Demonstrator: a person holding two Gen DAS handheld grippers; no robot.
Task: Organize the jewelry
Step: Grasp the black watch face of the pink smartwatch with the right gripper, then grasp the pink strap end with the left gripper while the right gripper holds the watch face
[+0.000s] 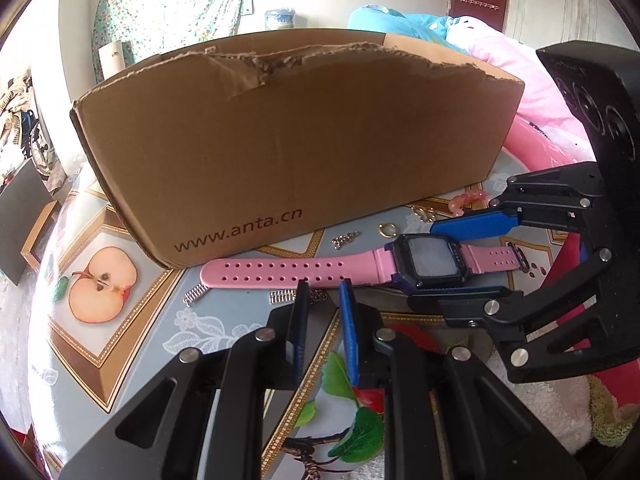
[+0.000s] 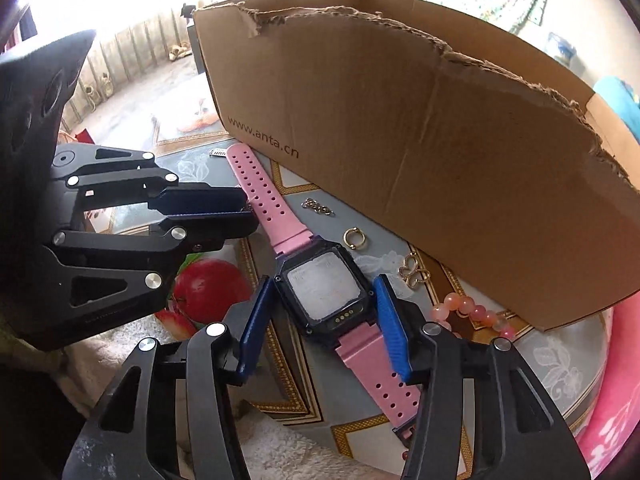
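Observation:
A pink-strapped watch (image 1: 430,258) with a dark square face lies flat on the table in front of a torn cardboard box (image 1: 296,140). It also shows in the right wrist view (image 2: 324,288). My right gripper (image 2: 322,286) is open, its blue fingers on either side of the watch face. My left gripper (image 1: 324,284) is nearly shut and empty, its tips at the long strap. In the right wrist view the left gripper (image 2: 246,212) touches the strap. A gold ring (image 2: 354,238), a butterfly charm (image 2: 414,274), a chain piece (image 2: 318,206) and a pink bead bracelet (image 2: 472,312) lie by the box (image 2: 420,152).
Small metal link pieces (image 1: 196,294) lie on the fruit-patterned tablecloth (image 1: 100,284). The table's rounded edge (image 2: 600,380) is at the right, with pink fabric beyond. A white fluffy towel (image 1: 536,396) lies near the front.

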